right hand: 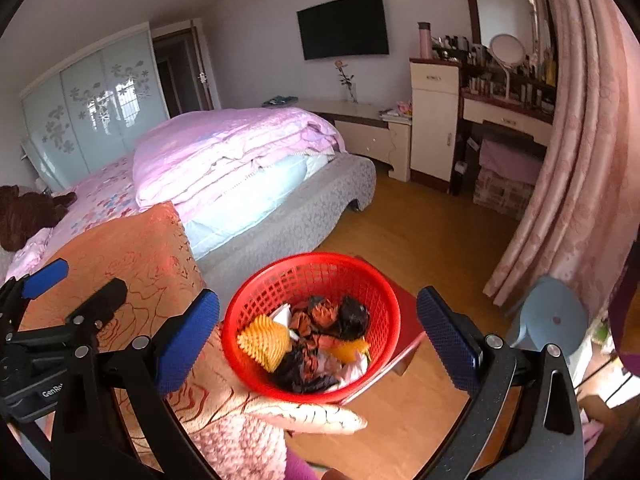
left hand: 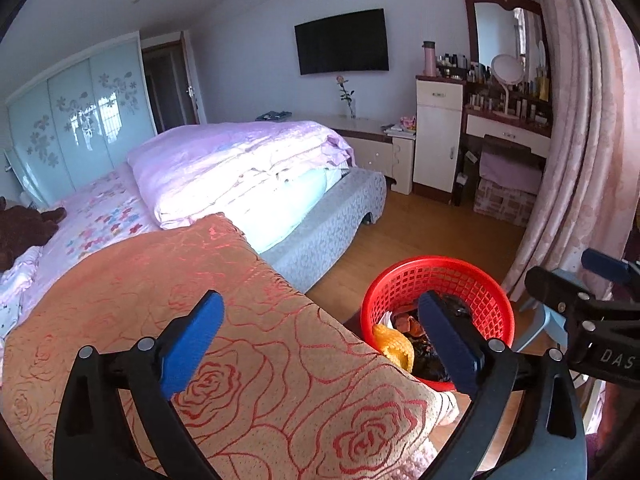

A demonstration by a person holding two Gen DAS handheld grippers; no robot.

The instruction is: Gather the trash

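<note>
A red mesh basket (right hand: 256, 300) stands on a small red stool (right hand: 404, 344) beside the bed. It holds crumpled trash: a yellow foam net (right hand: 264, 342), orange-brown wrappers (right hand: 320, 316), black scraps and white paper. In the left wrist view the basket (left hand: 472, 280) lies behind my right finger. My left gripper (left hand: 320, 328) is open and empty, over the rose-patterned pillow (left hand: 240, 340). My right gripper (right hand: 318, 336) is open and empty, with the basket between its fingers in view, above it. Each gripper shows at the other view's edge.
A bed with folded pink quilts (right hand: 232, 152) fills the left. A pale blue stool (right hand: 556, 320) and pink curtain (right hand: 580, 160) stand to the right. A dresser with bottles (right hand: 508, 80), a low cabinet and wooden floor (right hand: 420, 232) lie beyond.
</note>
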